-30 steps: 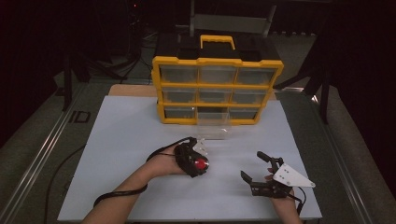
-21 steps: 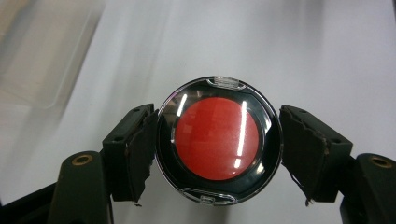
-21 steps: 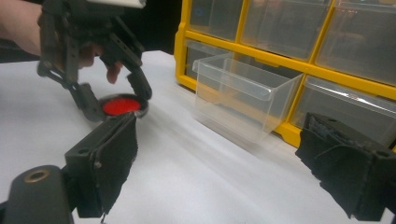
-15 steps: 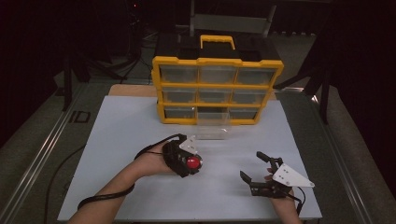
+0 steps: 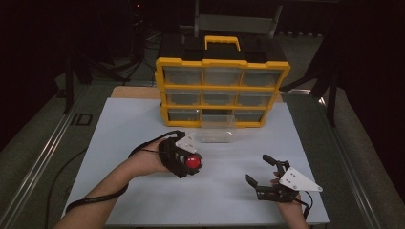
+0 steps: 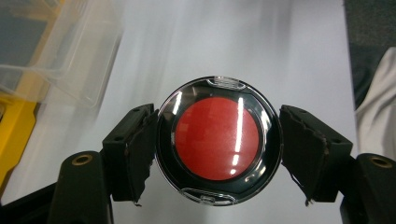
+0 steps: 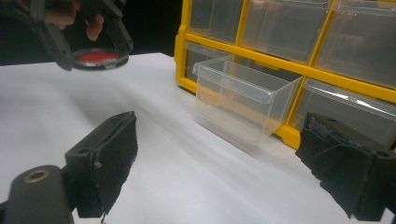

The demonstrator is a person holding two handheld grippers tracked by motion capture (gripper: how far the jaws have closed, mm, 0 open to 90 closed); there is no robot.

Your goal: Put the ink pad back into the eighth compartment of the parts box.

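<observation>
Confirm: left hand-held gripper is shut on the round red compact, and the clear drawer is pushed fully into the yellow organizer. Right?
Not quite. The left hand-held gripper is shut on the round red compact, but the clear drawer is pulled out, sitting on the white table in front of the yellow organizer. The right gripper view shows it.

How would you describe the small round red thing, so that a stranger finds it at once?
Start at the yellow organizer at the back of the white mat. In front of it, the left gripper is shut on a round case. Nothing else is round: a red disc inside a black ring with a clear rim.
</observation>
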